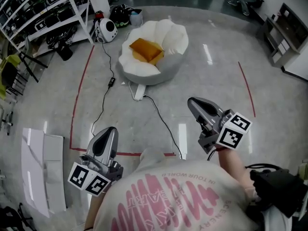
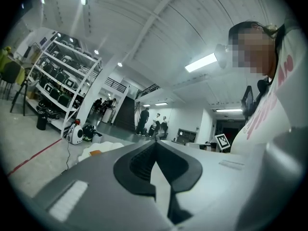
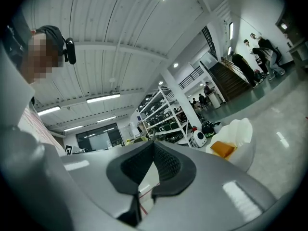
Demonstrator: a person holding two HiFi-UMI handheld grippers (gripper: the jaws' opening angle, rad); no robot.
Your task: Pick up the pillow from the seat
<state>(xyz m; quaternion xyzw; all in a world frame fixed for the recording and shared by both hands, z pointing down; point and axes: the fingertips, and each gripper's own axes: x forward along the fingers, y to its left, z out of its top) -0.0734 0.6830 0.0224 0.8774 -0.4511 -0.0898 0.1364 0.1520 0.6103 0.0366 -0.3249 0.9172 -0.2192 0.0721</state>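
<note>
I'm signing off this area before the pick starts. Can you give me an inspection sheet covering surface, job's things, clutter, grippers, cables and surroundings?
Surface: glossy grey floor, marked with red tape lines.
Job's things: orange pillow lies on the white seat; nothing touches it.
Clutter: white panels lie flat at left; a white round device sits by the shelving.
Grippers: left gripper and right gripper are both shut and empty, well short of the seat.
Cables: a black cable runs from the seat's base towards the person.
Surroundings: loaded shelving at left, low cabinet at right, people standing far off.
</note>
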